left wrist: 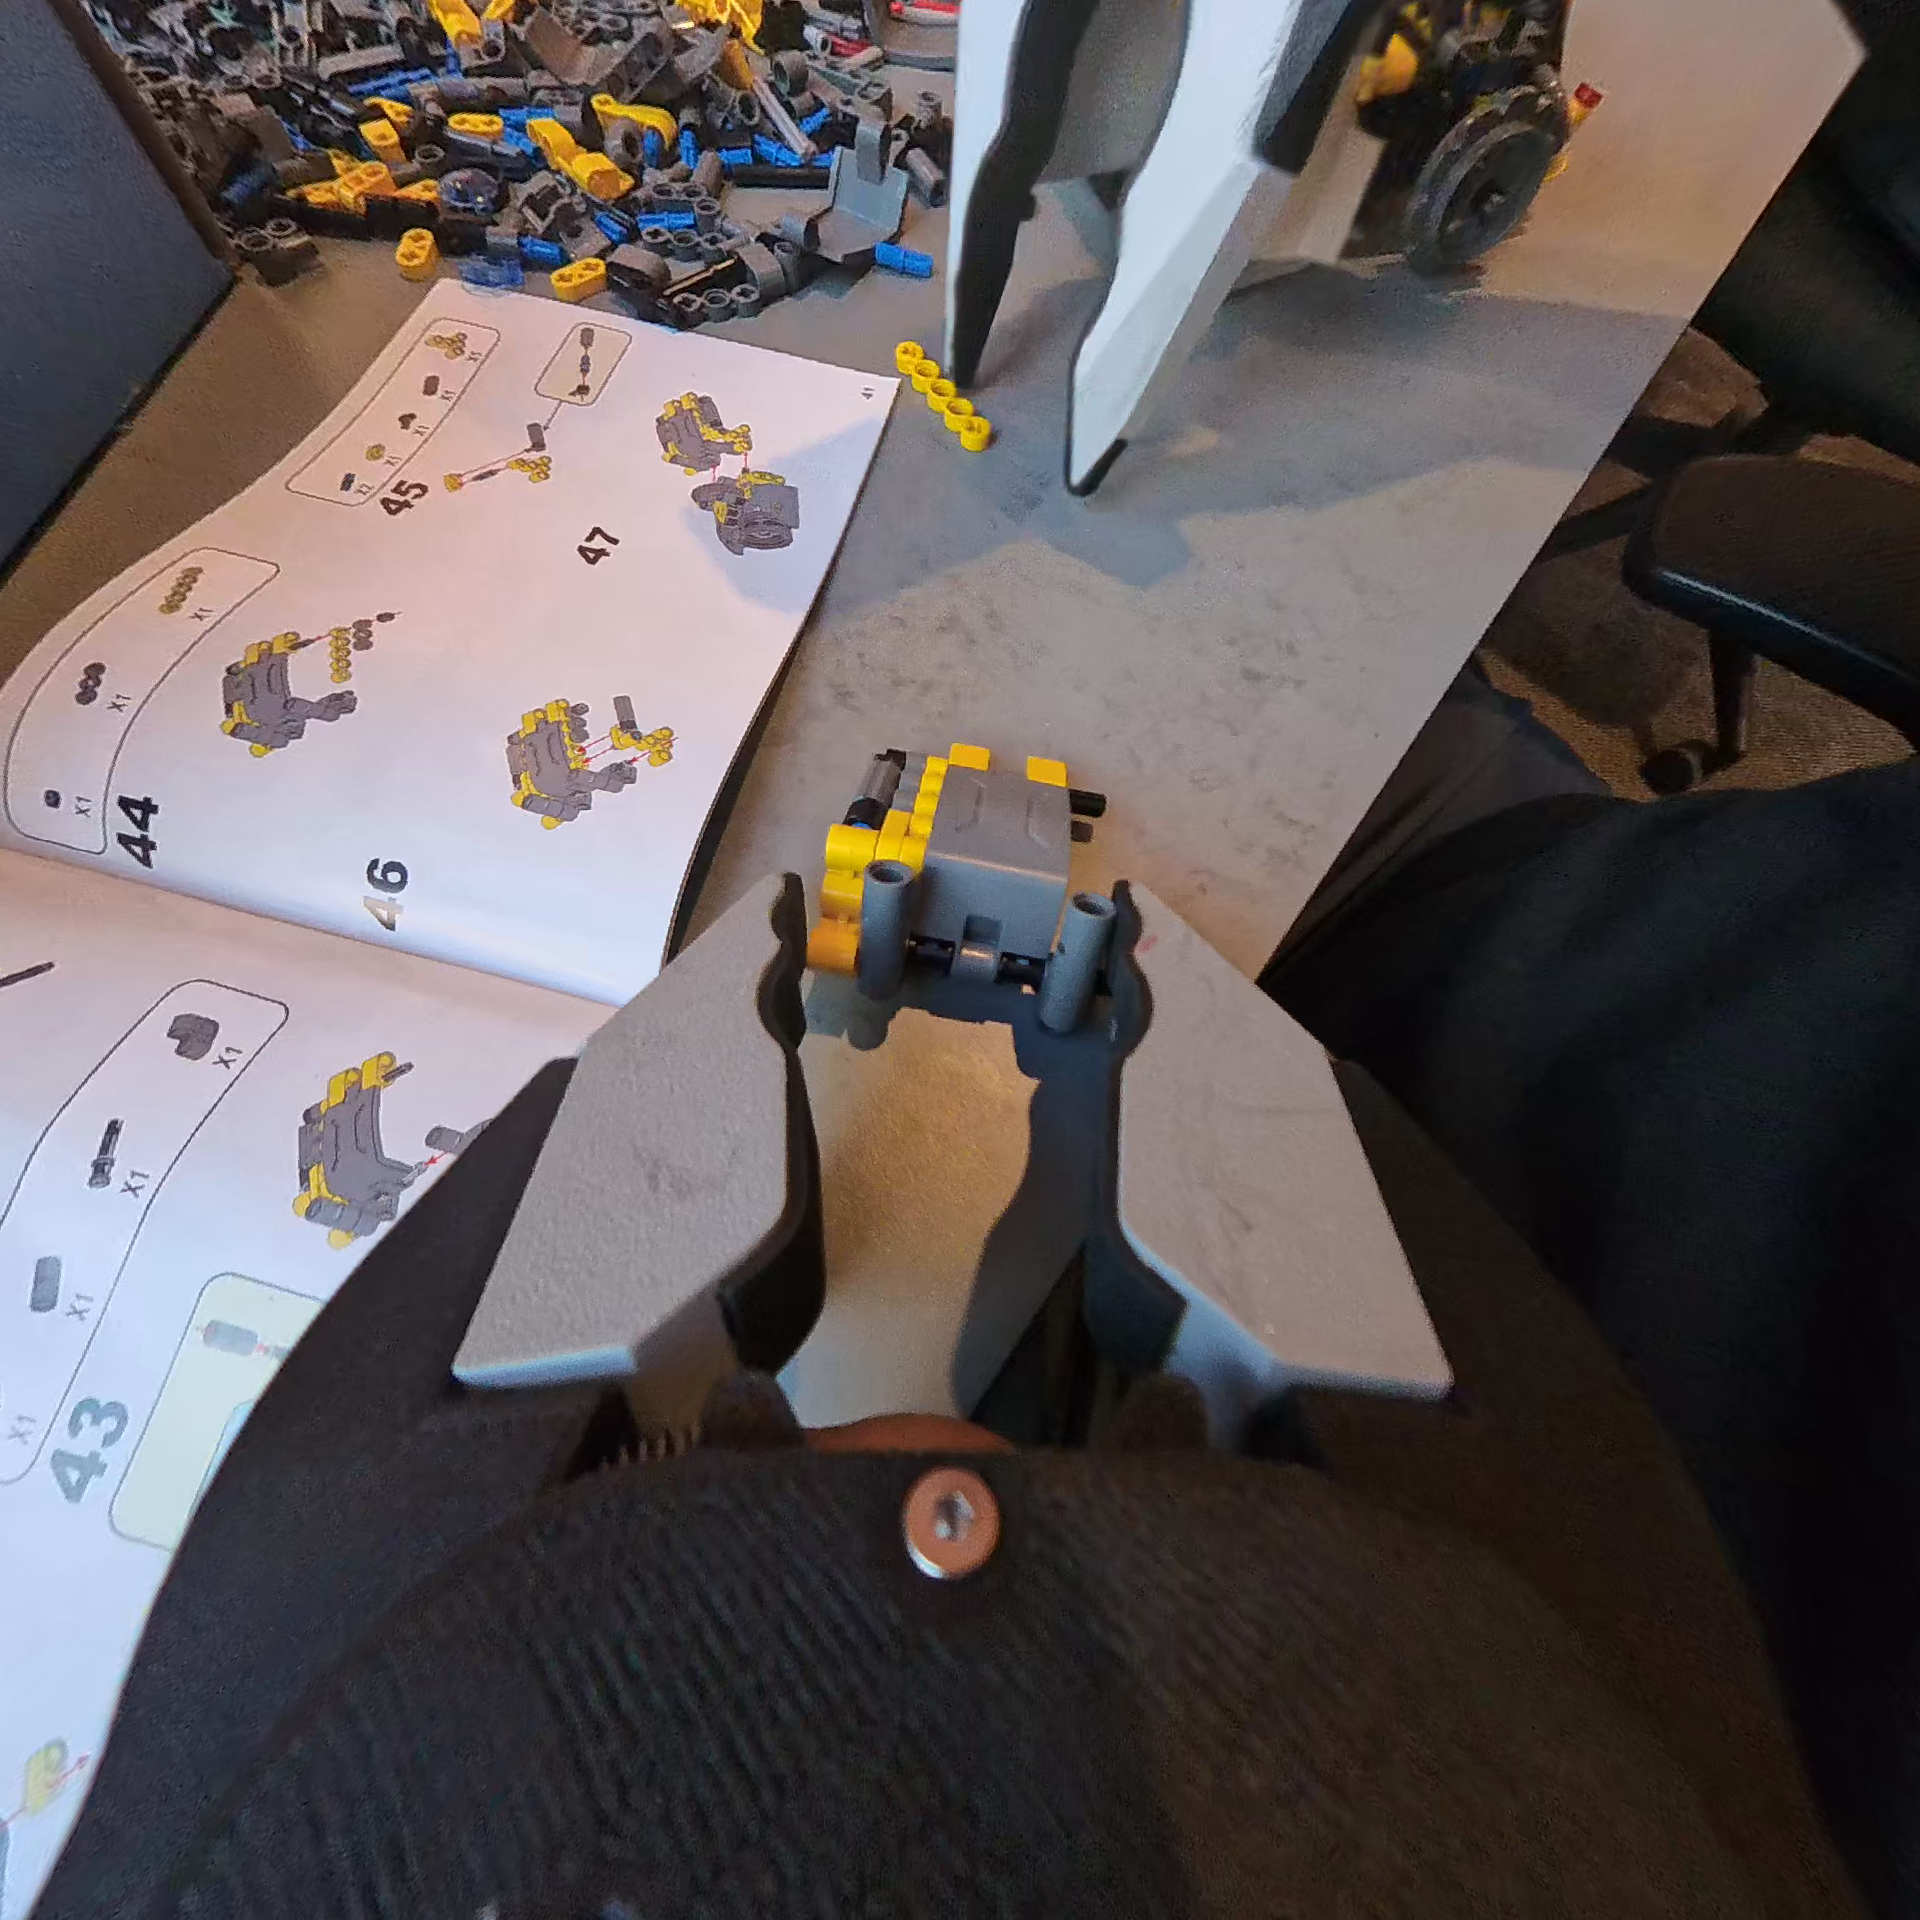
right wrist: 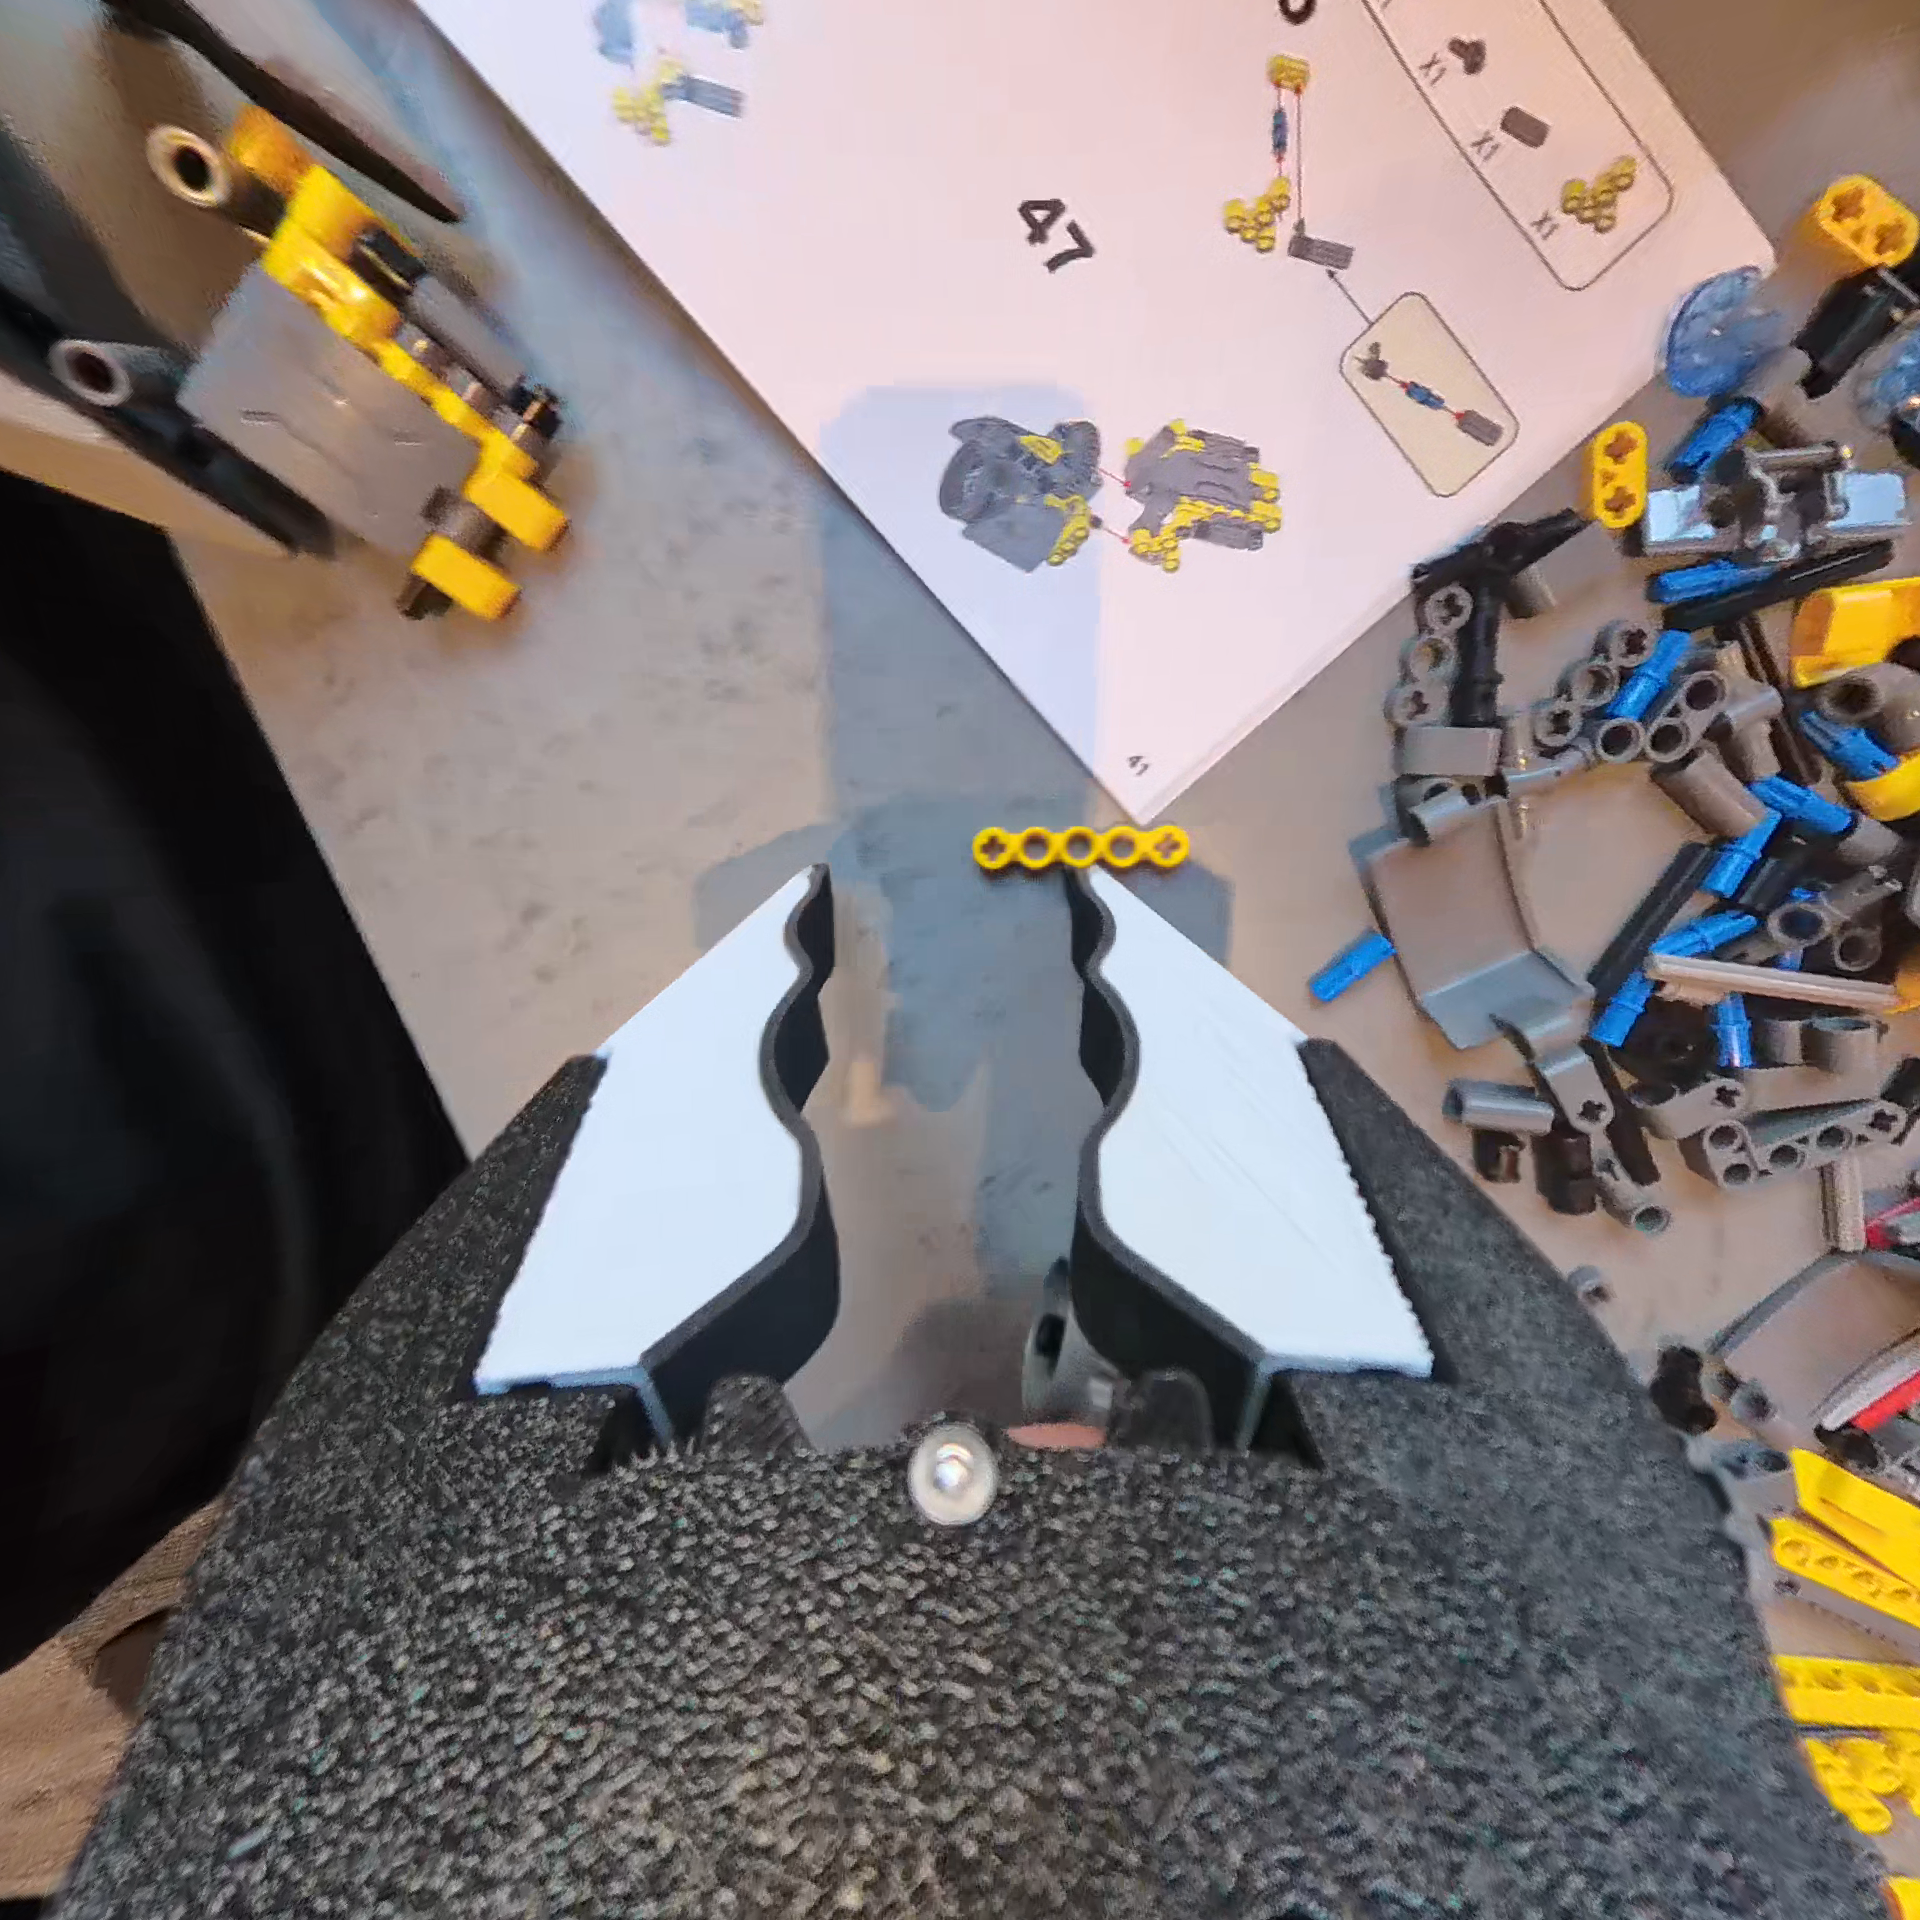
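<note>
1. Left gripper: fingers clamped on grey-yellow brick assembly, held over the table.
2. Right gripper: fingers apart, empty, tips just short of yellow five-hole beam lying on the table.
3. No containers; loose parts pile beside open instruction booklet.

1. The instruction booklet runs off the left edge in the left wrist view.
2. The loose brick pile is cut by the right edge.
3. The wheeled model is half hidden behind the right gripper.
4. The grey-and-yellow assembly is blurred.
</note>
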A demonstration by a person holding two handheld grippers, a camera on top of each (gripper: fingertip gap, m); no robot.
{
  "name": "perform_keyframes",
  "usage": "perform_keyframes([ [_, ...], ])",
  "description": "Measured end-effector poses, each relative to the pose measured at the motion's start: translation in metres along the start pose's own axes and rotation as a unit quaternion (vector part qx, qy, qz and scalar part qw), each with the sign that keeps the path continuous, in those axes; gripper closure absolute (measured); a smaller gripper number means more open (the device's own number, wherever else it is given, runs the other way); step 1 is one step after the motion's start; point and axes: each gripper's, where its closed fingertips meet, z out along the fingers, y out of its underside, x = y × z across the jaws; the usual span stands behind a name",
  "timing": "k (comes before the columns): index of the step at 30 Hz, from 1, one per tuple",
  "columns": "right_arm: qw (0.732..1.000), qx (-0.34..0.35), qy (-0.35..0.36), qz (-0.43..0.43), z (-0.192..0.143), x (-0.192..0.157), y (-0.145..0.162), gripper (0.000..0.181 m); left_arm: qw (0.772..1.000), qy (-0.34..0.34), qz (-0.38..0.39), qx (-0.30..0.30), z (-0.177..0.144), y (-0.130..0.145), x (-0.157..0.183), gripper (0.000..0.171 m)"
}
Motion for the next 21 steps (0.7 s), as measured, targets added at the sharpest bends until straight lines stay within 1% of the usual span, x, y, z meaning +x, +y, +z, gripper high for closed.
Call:
perform_keyframes([
  [2,1.0,-0.003,0.009,0.0,0.003,0.003,0.0,0.14,1.0,-0.005,0.001,0.001,0.0,0.0,-0.001,0.116],
  [4,1.0,-0.001,0.004,0.002,0.003,-0.001,0.0,0.141,1.0,-0.011,-0.001,0.007,0.0,-0.001,-0.002,0.116],
  [6,1.0,0.002,-0.003,-0.007,0.004,-0.012,0.001,0.137,1.0,-0.011,-0.004,0.01,0.0,-0.002,-0.002,0.116],
  [8,0.999,0.005,-0.029,-0.026,0.003,-0.03,0.003,0.141,1.0,-0.013,-0.007,0.013,0.0,-0.002,-0.003,0.116],
  [10,0.999,0.017,-0.028,-0.039,0.0,-0.036,0.002,0.142,1.0,-0.013,-0.006,0.015,0.0,-0.002,-0.003,0.116],
  [12,0.999,0.03,-0.009,-0.038,-0.005,-0.026,-0.002,0.142,1.0,-0.011,-0.006,0.017,-0.001,-0.002,-0.003,0.116],
  [15,0.998,0.038,0.038,-0.037,-0.009,0.0,-0.007,0.142,1.0,-0.004,-0.003,0.019,-0.003,-0.001,-0.001,0.116],
  [17,0.998,0.036,0.041,-0.037,-0.008,0.008,-0.01,0.14,1.0,-0.004,-0.004,0.02,-0.005,0.0,-0.002,0.116],
  [21,0.998,0.015,0.036,-0.043,0.003,0.01,-0.008,0.138,1.0,-0.001,-0.007,0.029,-0.012,0.0,-0.003,0.115],
])
